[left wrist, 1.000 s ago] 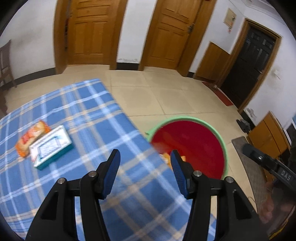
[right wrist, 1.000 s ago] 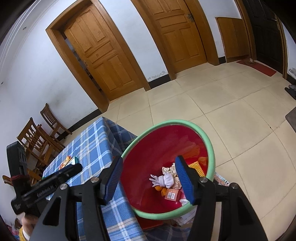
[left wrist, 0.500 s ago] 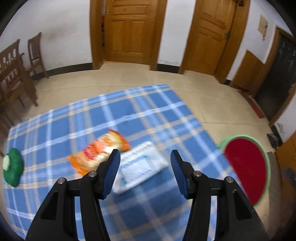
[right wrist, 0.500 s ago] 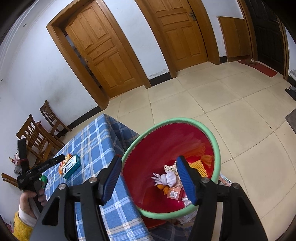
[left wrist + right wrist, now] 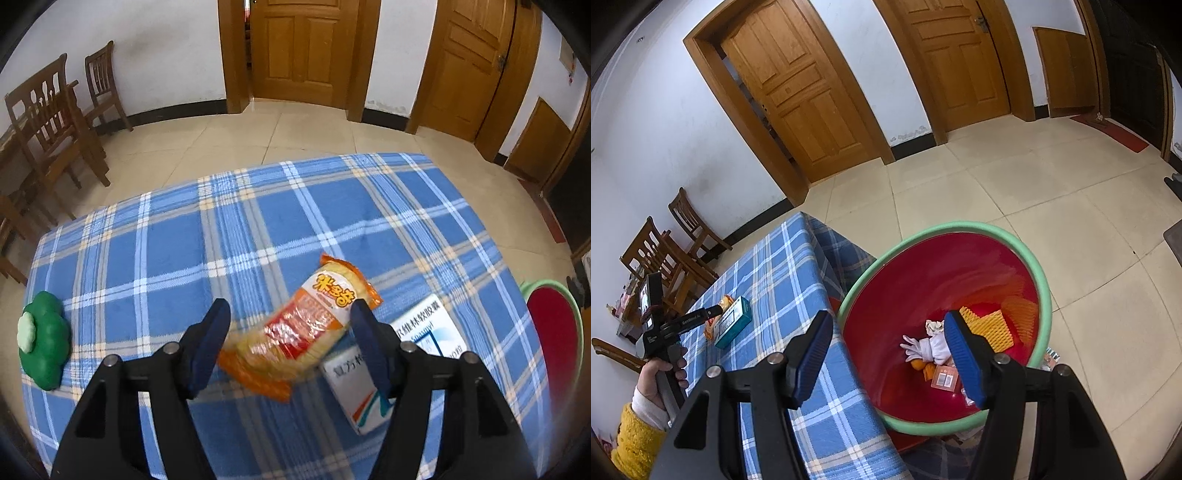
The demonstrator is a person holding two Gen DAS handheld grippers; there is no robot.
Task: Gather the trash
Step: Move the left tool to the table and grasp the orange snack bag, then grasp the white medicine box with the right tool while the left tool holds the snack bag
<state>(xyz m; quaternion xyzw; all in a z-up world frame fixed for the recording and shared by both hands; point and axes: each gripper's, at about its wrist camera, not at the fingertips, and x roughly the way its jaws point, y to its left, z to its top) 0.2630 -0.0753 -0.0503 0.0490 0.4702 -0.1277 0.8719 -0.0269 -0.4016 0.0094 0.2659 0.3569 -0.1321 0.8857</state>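
My left gripper fingers just widened, straddling snack bag on desk, not pressing. Bag light, crinkly, slippery; pinch mid-body. Right gripper released, empty.

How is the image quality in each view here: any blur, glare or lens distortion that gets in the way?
Left wrist view: strong fisheye bending of the door frames, dark corners; the orange snack packet is smeared at its near end, its glossy film glinting, and the white medicine box is soft. Right wrist view: sharper, same bowed edges, even indoor light, slight sheen inside the red bin.
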